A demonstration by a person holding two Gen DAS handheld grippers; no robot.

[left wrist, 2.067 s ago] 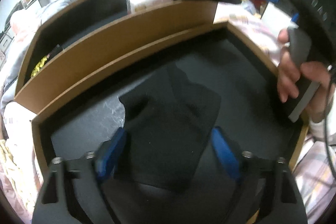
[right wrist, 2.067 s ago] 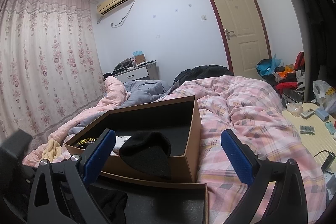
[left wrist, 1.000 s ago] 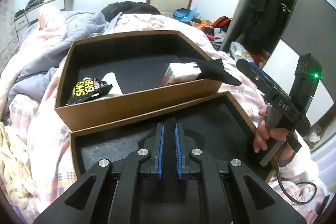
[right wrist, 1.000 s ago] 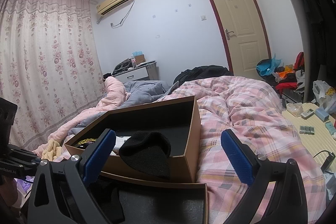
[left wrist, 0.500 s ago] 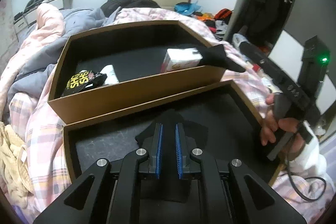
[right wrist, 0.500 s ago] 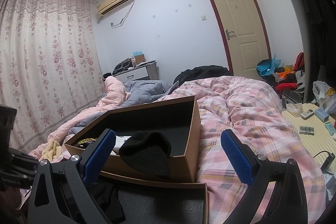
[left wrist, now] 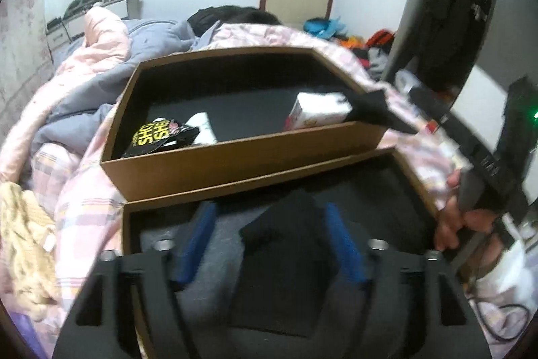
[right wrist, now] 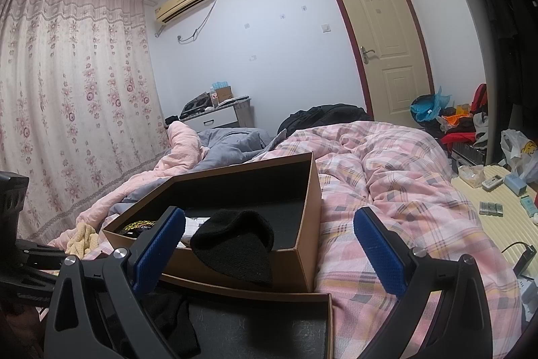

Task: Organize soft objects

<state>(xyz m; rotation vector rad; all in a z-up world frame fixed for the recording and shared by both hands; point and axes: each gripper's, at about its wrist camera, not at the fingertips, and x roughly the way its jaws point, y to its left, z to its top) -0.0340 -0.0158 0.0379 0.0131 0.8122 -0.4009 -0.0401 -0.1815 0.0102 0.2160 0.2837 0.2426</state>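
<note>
In the left wrist view a black cloth [left wrist: 289,275] lies on the dark floor of the near brown box [left wrist: 336,162]. My left gripper [left wrist: 270,241] hangs just over it. Its jaws are opening, with the cloth between the blue pads [left wrist: 198,241], which do not press on it. Behind stands a second brown box [left wrist: 235,164] with a black beanie [left wrist: 373,110] draped over its right corner. In the right wrist view my right gripper [right wrist: 269,249] is open and holds nothing. It points at that beanie [right wrist: 235,244] on the box wall [right wrist: 302,258].
The far box also holds a black-and-yellow packet [left wrist: 158,133] and a white tissue pack [left wrist: 316,113]. A yellow cloth [left wrist: 23,241] lies on the pink plaid quilt [right wrist: 386,177] left of the boxes. A person's hand [left wrist: 464,221] holds the right gripper at the near box's right edge.
The left gripper's jaws, shut in the two frames before, now stand apart over the black cloth. The left view has dipped slightly. The right gripper has not moved.
</note>
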